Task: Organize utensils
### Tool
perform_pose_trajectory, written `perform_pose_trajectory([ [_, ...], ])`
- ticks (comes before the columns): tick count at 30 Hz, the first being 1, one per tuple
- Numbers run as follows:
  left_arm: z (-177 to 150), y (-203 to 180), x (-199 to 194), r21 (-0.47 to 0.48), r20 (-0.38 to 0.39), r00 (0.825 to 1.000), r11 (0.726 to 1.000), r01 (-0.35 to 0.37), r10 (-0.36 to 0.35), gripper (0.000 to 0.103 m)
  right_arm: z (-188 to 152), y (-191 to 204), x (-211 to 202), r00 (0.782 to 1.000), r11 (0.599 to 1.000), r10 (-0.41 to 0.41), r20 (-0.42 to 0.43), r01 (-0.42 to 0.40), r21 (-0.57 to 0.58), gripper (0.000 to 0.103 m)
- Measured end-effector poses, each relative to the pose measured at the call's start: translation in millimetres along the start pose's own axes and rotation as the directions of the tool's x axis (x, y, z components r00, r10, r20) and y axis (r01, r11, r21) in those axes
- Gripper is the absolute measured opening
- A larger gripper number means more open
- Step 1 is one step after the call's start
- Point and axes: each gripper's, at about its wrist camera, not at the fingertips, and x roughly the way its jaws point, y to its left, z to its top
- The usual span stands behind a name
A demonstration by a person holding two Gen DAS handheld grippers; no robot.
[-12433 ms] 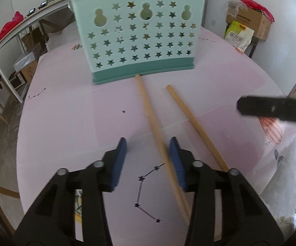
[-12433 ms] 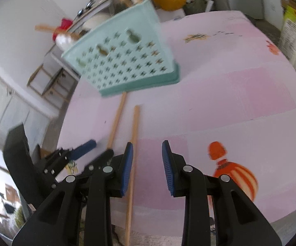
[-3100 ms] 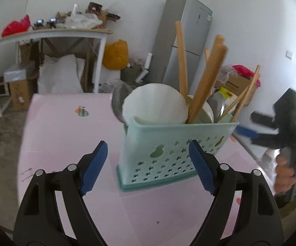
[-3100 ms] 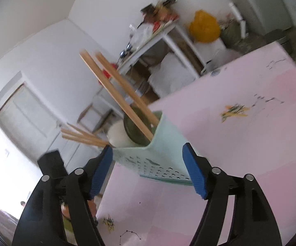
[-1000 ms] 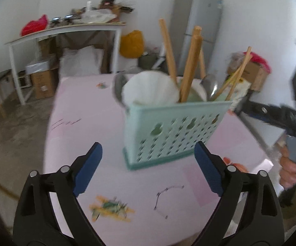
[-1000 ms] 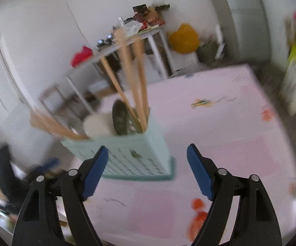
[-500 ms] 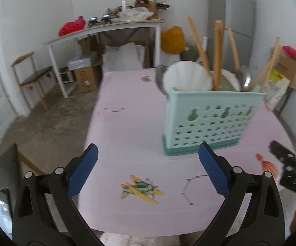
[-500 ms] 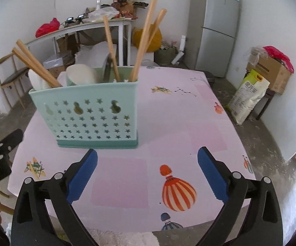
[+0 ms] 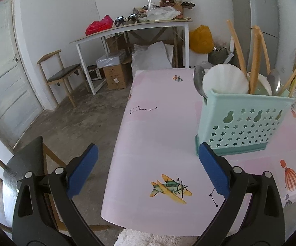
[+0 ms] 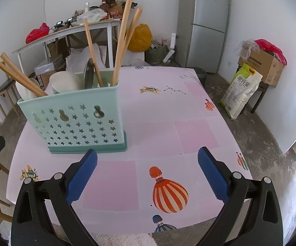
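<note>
My left gripper [image 9: 148,170] is spread wide, blue pads far apart, nothing between them, held level above the near edge. My right gripper [image 10: 148,173] is spread just as wide and empty too. Each one's black body shows at the edge of the other's view.

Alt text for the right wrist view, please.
A mint-green utensil holder stands upright on a pink table, holding wooden sticks, chopsticks and ladles. The right gripper is open and empty above the table's near edge.
</note>
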Motion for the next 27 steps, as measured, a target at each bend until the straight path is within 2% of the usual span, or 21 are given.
perform_pose_trajectory([
  [11,2.3,0.8,6.9,-0.015,-0.017,1.000,1.000,-0.004,0.004,0.094,3.4,9.4,-4.1,1.000,0.999,0.002,0.015,-0.001,-0.049,0.096],
  [27,-3.0,-3.4,9.2,-0.013,-0.030,0.999,1.000,0.009,-0.009,0.095,4.5,10.1,-6.3,1.000,0.998,0.013,0.009,-0.012,-0.059,0.096],
])
